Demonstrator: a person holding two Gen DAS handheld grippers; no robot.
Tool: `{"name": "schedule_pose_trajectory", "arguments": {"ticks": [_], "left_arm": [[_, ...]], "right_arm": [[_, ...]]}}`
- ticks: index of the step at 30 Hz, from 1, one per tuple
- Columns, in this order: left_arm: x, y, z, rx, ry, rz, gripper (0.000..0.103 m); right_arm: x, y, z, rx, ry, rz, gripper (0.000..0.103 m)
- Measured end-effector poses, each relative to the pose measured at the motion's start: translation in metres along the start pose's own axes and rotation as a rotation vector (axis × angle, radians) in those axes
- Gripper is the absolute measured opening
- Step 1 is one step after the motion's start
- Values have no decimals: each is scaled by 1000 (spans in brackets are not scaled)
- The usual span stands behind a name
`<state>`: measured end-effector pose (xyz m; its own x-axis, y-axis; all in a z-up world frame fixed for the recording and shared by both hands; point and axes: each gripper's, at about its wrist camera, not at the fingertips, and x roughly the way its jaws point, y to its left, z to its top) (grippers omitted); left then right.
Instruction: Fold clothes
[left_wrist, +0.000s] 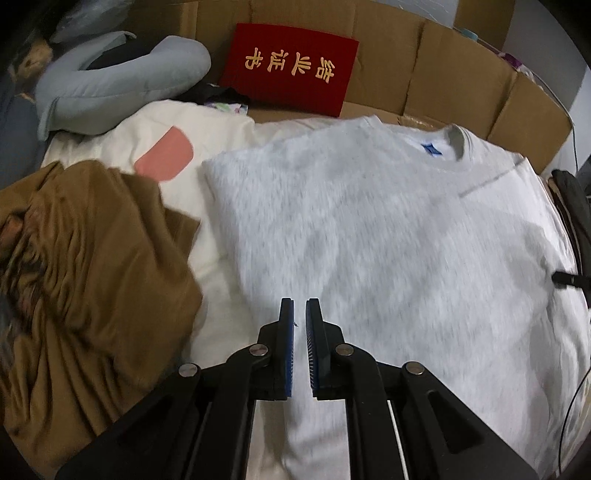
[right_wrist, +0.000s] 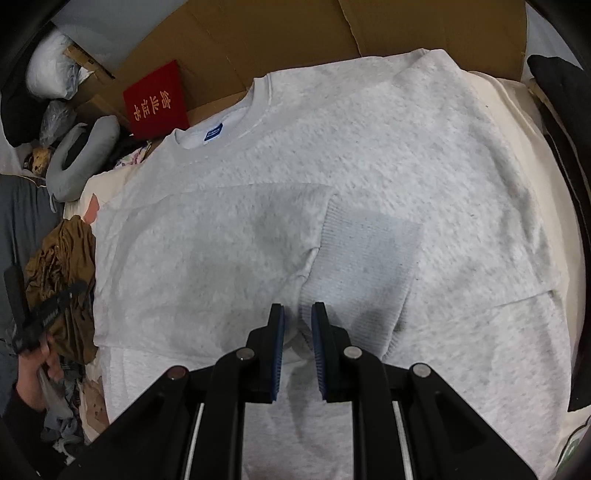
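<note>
- Two grippers hang over one pale grey sweatshirt (right_wrist: 280, 177), which lies spread flat across a cream sheet (left_wrist: 221, 229), neckband toward the cardboard wall (left_wrist: 443, 74) at the back.
- Left gripper (left_wrist: 300, 306) hovers above the garment's left edge with its jaws nearly together and nothing between them; I judge it is free to travel to a new hold rather than carrying cloth.
- Right gripper (right_wrist: 298, 314) sits over the ribbed cuff (right_wrist: 362, 266) of a sleeve laid across the chest. Its pads stand a little apart with cloth rising in the gap, but whether they pinch that cloth I cannot tell.
- That sleeve lies crosswise over the body, probably to narrow the garment before the lengthwise fold.
- Fabric looks thick, fleecy and faintly mottled, with a small blue label (right_wrist: 214, 133) inside the neckband; it lies fairly smooth, with a soft crease near the cuff.
- Off to the left a crumpled brown garment (left_wrist: 92, 266) waits in a heap, apparently pushed aside to keep the folding area open, near a grey neck pillow (left_wrist: 122, 74) and a red booklet (left_wrist: 291, 70).
</note>
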<state>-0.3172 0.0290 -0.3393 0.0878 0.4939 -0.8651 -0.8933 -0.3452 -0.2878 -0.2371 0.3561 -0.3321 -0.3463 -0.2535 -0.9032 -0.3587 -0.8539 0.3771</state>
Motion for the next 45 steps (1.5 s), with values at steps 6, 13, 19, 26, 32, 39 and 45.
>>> {"name": "schedule_pose_trajectory", "arguments": {"ticks": [6, 13, 19, 26, 32, 39, 45], "left_arm": [[30, 15, 27, -28, 11, 13, 9], [63, 36, 59, -74, 60, 35, 9], [76, 55, 81, -112, 86, 79, 9], [88, 62, 93, -149, 141, 108, 9], [58, 42, 84, -101, 138, 63, 11], [8, 27, 56, -137, 174, 33, 12], [-46, 1, 41, -125, 197, 14, 45]], "right_arm": [[10, 5, 0, -41, 14, -27, 14], [12, -1, -5, -33, 8, -5, 14], [12, -3, -7, -39, 10, -2, 14], [13, -5, -8, -59, 15, -11, 14], [17, 6, -3, -133, 59, -62, 14], [26, 17, 20, -166, 262, -114, 18], [6, 26, 26, -287, 341, -218, 46]]}}
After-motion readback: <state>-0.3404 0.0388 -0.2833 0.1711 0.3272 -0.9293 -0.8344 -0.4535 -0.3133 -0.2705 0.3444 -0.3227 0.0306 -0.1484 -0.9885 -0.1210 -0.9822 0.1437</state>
